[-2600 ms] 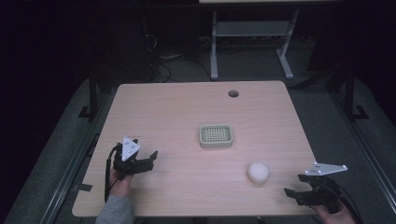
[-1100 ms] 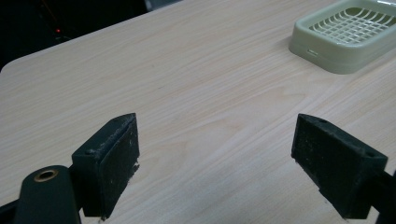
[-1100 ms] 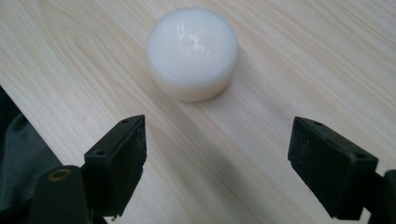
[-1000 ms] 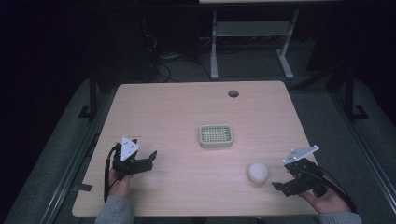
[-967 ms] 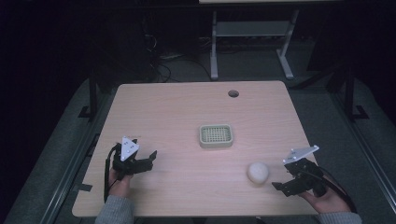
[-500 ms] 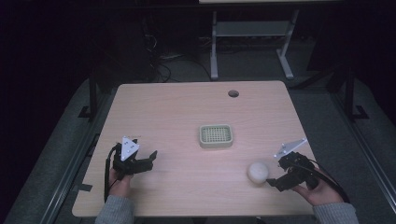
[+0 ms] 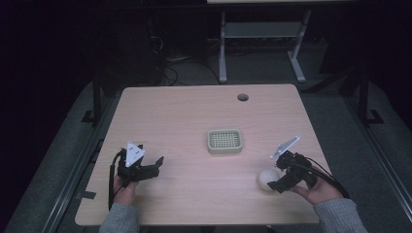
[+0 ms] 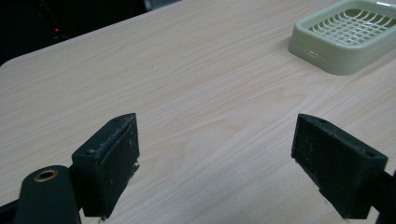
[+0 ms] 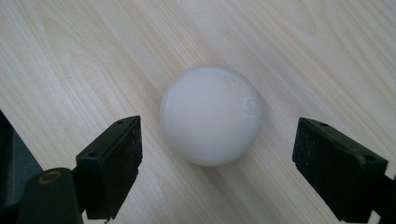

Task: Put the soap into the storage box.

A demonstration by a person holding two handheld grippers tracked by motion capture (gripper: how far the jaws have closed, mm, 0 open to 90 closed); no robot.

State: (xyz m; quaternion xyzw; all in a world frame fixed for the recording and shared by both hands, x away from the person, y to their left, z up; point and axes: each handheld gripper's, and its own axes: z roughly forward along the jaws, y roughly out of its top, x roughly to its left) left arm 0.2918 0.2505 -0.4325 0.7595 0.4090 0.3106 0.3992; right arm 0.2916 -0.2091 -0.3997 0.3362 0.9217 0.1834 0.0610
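A round white soap bar [image 7: 267, 179] lies on the wooden table near its front right. My right gripper [image 7: 278, 178] is open just right of it, jaws pointing left at it. In the right gripper view the soap bar [image 9: 212, 121] sits just ahead of the gap between the two black pads [image 9: 111, 164], untouched. A pale green slatted soap dish [image 7: 224, 141] stands at the table's middle, and it shows at the upper right for the soap dish [image 8: 346, 35] in the left gripper view. My left gripper [image 7: 156, 165] rests open at the front left, nothing between its pads [image 8: 108, 161].
The table [image 7: 184, 121] has a round cable hole [image 7: 242, 97] near its far edge. Beyond the far edge stands a grey metal frame [image 7: 260, 43] with cables on a dark floor. The right gripper's cable [image 7: 335, 179] trails off toward the table's right edge.
My right gripper has moved left and forward from the table's front right corner up to the soap bar. The left gripper, the dish and the soap bar have stayed put.
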